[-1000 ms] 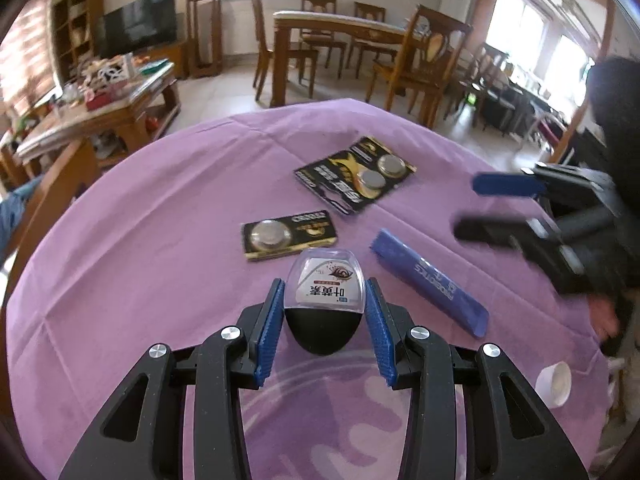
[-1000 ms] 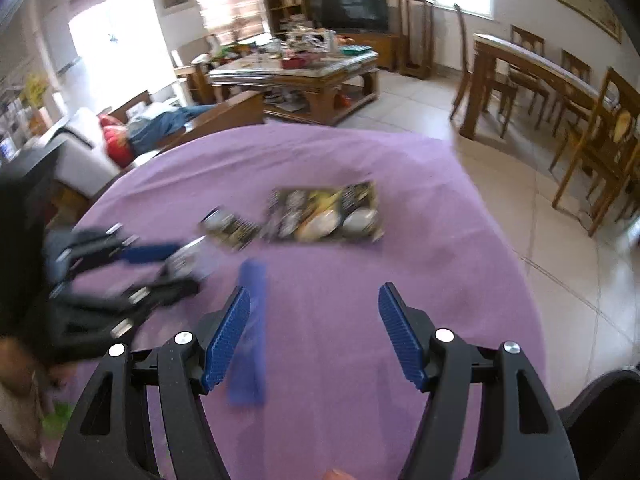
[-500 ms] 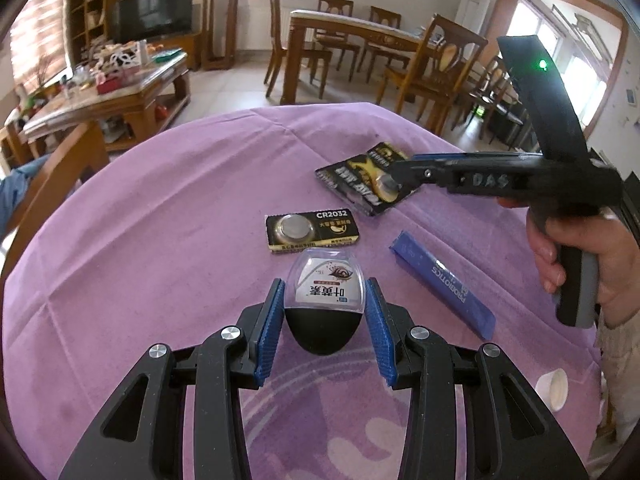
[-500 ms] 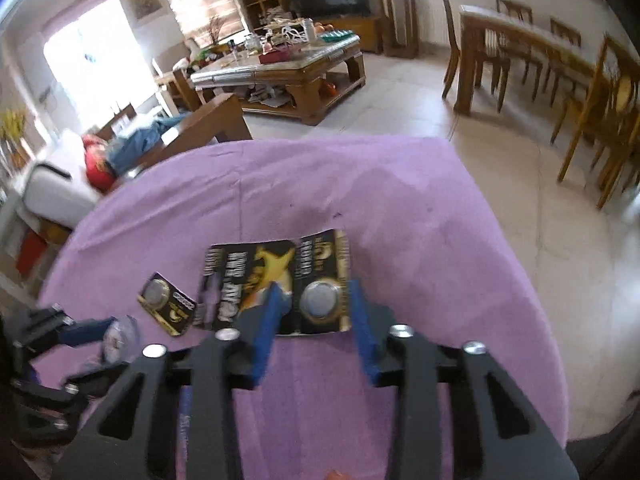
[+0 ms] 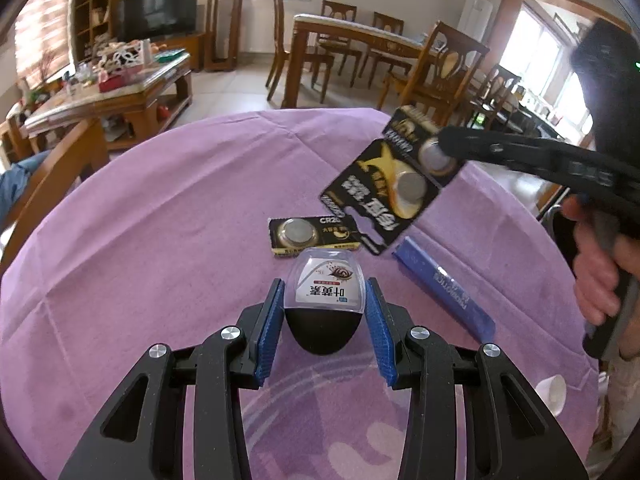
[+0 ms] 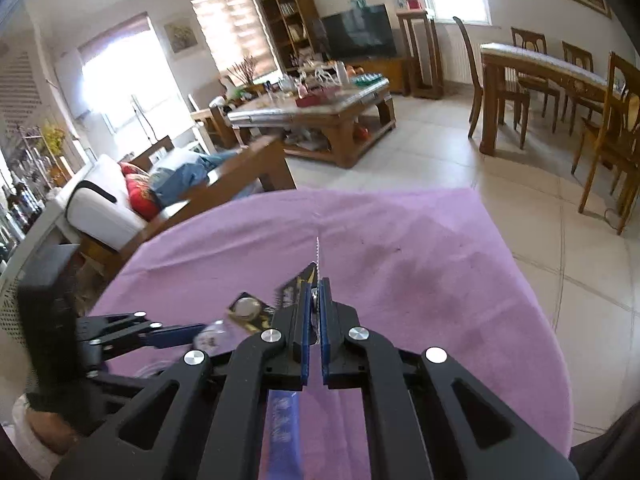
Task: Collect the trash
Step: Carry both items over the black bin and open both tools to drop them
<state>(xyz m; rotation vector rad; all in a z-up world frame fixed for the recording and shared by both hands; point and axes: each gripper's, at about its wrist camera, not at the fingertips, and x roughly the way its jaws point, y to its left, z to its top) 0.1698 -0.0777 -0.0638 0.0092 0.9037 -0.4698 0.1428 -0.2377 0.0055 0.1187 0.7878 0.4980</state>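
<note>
While the left gripper is sitting low over the purple tablecloth, its blue pads are standing partly apart and pressing on both sides of a small clear-topped container with a black base and a printed label. Just right of it, a blue packet is lying flat on the cloth, and a white cap is resting near the table's right edge. Just beyond the container, a small battery card with one coin cell is lying flat. Above and beyond that, the right gripper is holding a large black-and-gold battery card clear of the cloth, tilted in the air; its jaws have just been closing and are now clamped tight on the card's edge, the pads nearly meeting. A hand is gripping that tool's handle at the right. Farther off, a wooden dining table with chairs and a cluttered coffee table are standing on the tiled floor.
</note>
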